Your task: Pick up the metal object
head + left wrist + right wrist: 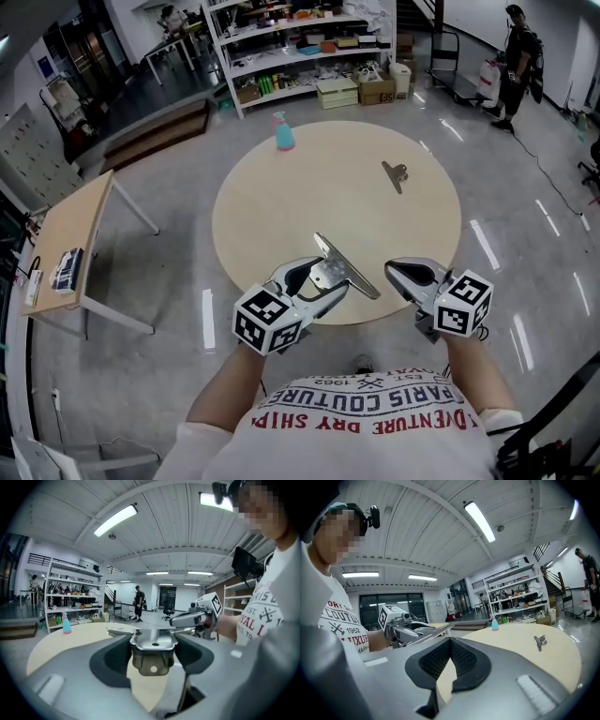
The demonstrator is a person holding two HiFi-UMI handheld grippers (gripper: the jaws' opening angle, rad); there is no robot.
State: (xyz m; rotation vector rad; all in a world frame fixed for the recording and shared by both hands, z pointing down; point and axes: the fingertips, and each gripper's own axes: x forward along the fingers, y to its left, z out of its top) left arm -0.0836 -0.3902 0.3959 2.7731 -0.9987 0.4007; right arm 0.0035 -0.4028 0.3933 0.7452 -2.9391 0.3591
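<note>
A shiny metal bracket (330,270) with a long flat blade is lifted over the near edge of the round tan table (272,206). My left gripper (328,283) is shut on it. In the left gripper view the bracket (152,651) fills the gap between both jaws, its folded base with a hole facing the camera. A second, smaller metal piece (395,174) lies on the table's far right side, also visible as the metal piece (540,641) in the right gripper view. My right gripper (394,270) hovers beside the left one, shut and empty, its tips touching (450,640).
A blue-pink spray bottle (283,131) stands at the table's far edge. A wooden side table (80,234) stands to the left, with shelving (300,42) behind the round table. A person (514,66) stands at the far right of the room.
</note>
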